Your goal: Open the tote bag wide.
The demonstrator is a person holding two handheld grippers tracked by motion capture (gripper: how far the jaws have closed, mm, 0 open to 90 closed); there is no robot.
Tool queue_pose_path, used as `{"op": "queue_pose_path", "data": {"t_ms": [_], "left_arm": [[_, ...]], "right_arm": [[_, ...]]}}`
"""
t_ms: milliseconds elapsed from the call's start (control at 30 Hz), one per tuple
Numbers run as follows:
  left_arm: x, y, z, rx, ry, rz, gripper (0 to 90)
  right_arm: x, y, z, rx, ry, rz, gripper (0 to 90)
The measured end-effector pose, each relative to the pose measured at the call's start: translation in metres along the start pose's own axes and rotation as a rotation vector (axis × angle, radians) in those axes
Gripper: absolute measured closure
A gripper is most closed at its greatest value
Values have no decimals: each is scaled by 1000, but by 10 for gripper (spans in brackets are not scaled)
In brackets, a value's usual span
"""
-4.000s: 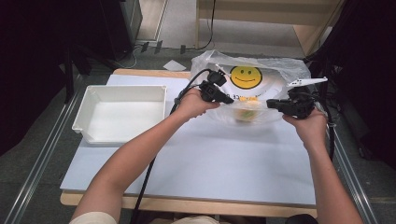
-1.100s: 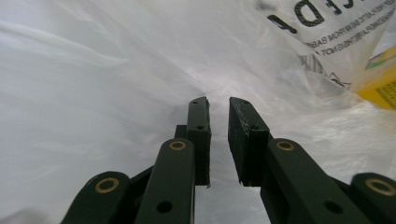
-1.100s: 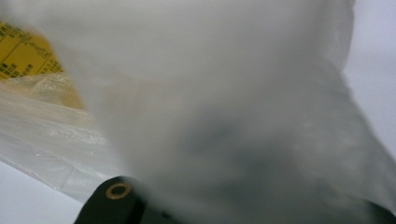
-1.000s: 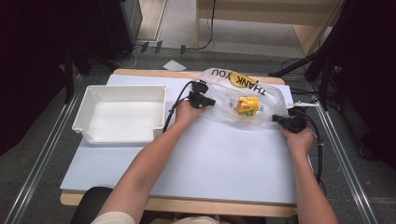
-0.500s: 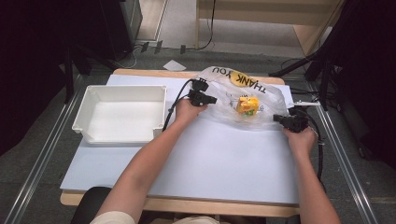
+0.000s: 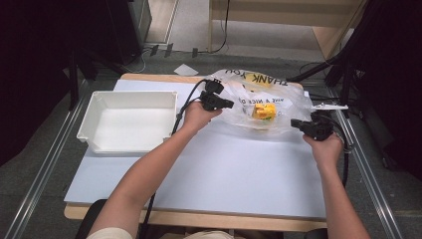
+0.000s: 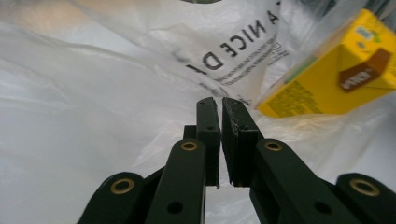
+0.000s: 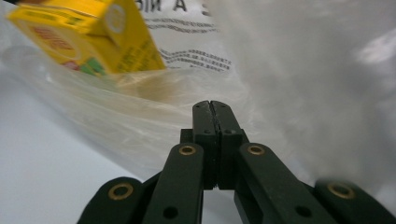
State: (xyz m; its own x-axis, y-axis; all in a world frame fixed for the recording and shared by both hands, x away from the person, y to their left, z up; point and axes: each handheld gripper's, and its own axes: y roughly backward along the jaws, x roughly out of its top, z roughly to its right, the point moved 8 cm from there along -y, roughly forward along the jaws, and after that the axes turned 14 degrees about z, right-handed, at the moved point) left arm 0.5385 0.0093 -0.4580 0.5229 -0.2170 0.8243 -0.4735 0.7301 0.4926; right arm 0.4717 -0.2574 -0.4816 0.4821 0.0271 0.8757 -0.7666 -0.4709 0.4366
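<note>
A clear plastic bag (image 6: 286, 97) printed "THANK YOU" lies at the far middle of the table with a yellow carton (image 6: 263, 110) inside it. My left gripper (image 6: 230, 104) is at the bag's left edge. Its jaws have just been closing and now pinch the film (image 7: 93, 93), with the left gripper's tips (image 7: 221, 103) almost together and the carton (image 7: 336, 79) beyond to the right. My right gripper (image 6: 293, 121) is shut on the bag's right edge. In the right gripper view its tips (image 8: 215, 105) press together on the film (image 8: 303, 70), below the carton (image 8: 88, 37).
A white empty tray (image 6: 99, 107) stands at the left of the white tabletop (image 6: 224, 169). A thin white piece (image 6: 328, 106) lies near the table's right edge. Metal rails run along both sides of the table. Both forearms reach in from the near edge.
Both grippers have risen a little and drawn the bag's side edges up with them. The bag stands fuller around the carton than half a second ago.
</note>
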Motion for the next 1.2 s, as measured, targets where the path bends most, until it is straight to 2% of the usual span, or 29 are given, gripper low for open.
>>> {"op": "queue_pose_path", "data": {"t_ms": [200,300,400,567,667,700,733,833,867,933,1000,1067,1100,1167,1200], "left_arm": [[13,15,23,-36,-32,16,861],[15,19,30,-62,-25,12,851],[12,19,30,-50,-57,-10,819],[-2,10,33,-53,-61,-33,793],[-9,4,38,-68,-38,-47,705],[-11,4,40,-72,-42,-51,692],[-11,4,41,-70,-48,-56,641],[-5,11,51,-104,-58,-30,576],[-5,11,51,-104,-58,-30,569],[3,22,58,-121,-78,-6,581],[10,29,60,-123,-86,19,634],[14,31,60,-117,-90,19,713],[18,34,59,-114,-96,22,713],[35,39,55,-83,-111,57,797],[35,39,55,-83,-111,57,810]], "right_arm": [[21,17,-21,37,47,30,900],[30,21,-30,50,57,36,900],[37,25,-38,63,57,52,900],[42,24,-48,76,78,54,900],[41,19,-50,84,72,46,900],[41,19,-50,85,74,44,900],[40,17,-52,89,75,41,897],[40,18,-53,93,77,44,870],[41,19,-54,94,79,48,869],[43,21,-55,95,77,53,867],[45,23,-56,97,87,58,868],[47,24,-57,98,86,59,868],[48,24,-57,97,89,59,869],[58,24,-60,95,102,68,872],[61,24,-61,94,107,72,872]]}}
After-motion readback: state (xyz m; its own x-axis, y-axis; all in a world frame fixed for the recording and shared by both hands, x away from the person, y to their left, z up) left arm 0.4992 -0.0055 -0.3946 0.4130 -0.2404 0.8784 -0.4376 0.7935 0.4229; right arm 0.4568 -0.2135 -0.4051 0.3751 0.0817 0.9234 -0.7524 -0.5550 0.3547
